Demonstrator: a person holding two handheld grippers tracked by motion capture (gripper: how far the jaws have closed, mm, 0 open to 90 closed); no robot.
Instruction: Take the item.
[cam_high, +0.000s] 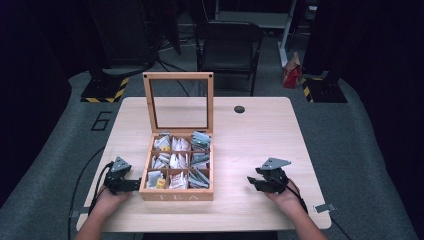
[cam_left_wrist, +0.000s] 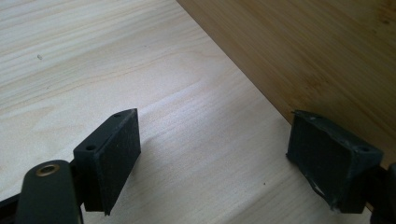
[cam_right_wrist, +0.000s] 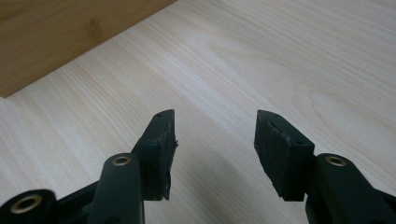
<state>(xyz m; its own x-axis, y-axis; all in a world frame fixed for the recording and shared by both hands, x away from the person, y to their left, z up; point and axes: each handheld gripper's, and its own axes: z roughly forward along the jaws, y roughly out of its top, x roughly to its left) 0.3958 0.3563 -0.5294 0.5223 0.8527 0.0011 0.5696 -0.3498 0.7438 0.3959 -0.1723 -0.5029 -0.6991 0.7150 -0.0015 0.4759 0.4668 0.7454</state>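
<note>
A wooden tea box (cam_high: 177, 195) marked TEA stands mid-table with its glass lid (cam_high: 179, 102) raised upright. Its compartments hold several tea bags (cam_high: 176, 161). My left gripper (cam_high: 136, 185) rests on the table just left of the box, jaws wide apart with nothing between them; in the left gripper view (cam_left_wrist: 212, 149) the box wall (cam_left_wrist: 317, 51) lies close beside the right jaw. My right gripper (cam_high: 251, 182) lies on the table to the right of the box, pointing toward it. In the right gripper view (cam_right_wrist: 215, 140) its jaws stand partly apart over bare wood, holding nothing.
The light wooden table (cam_high: 260, 135) has a dark round hole (cam_high: 239, 109) near its far edge. A folding chair (cam_high: 227, 47) stands behind the table, with a red bag (cam_high: 291, 72) on the floor. Cables trail from both grippers off the front edge.
</note>
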